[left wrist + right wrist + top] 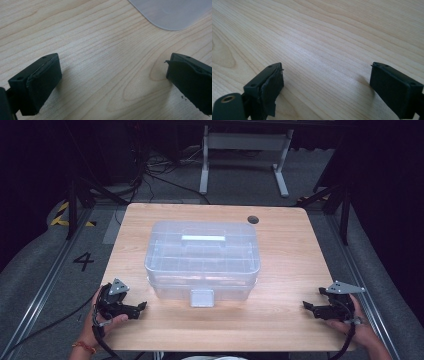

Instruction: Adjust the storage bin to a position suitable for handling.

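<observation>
Storage box (202,260), clear plastic, lidded, mid-worktop (285,320); contents indistinct. Left hand-held gripper (141,306) and right hand-held gripper (308,305) flank it, both released, grasping nothing.

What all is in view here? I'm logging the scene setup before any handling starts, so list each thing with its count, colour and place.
storage box: 1, clear plastic, lid on, middle of the table
lid handle: 1, whitish, flat on top of the box lid
front latch: 1, translucent, on the box's near side
table: 1, light wood grain, under everything
cable hole: 1, dark, near the table's far right corner
white frame legs: 1 set, on the grey floor beyond the table
number 4 marking: 1, black, on the floor left of the table
left gripper: 1, black, open, near left table edge, apart from the box
right gripper: 1, black, open, near right table edge
</observation>
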The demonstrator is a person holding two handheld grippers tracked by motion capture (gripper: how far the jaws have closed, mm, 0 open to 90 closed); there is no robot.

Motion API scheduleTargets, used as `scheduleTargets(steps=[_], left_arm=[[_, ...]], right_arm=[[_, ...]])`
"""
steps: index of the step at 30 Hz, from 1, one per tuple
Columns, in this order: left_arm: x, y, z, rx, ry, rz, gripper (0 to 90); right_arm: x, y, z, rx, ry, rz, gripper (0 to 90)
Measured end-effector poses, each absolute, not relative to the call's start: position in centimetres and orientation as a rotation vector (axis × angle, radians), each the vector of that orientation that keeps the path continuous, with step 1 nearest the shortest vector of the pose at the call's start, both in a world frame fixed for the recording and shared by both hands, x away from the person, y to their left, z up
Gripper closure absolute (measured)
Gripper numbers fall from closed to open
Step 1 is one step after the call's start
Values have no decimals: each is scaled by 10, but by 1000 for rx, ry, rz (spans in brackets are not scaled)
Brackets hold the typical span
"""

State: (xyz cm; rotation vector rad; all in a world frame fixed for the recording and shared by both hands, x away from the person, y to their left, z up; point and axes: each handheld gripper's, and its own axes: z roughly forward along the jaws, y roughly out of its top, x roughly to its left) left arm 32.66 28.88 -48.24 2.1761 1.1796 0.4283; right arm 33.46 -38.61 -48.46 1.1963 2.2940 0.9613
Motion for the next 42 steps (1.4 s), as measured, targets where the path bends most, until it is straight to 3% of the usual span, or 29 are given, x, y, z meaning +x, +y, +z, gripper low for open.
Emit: scheduleTargets(steps=[16, 42], left_arm=[[327, 289, -483, 2175, 1178, 429, 4], [327, 289, -482, 2176, 1182, 430, 5]], right_arm=[[341, -371, -465, 1061, 2325, 985, 261], [371, -318, -378, 845, 2242, 1196, 283]])
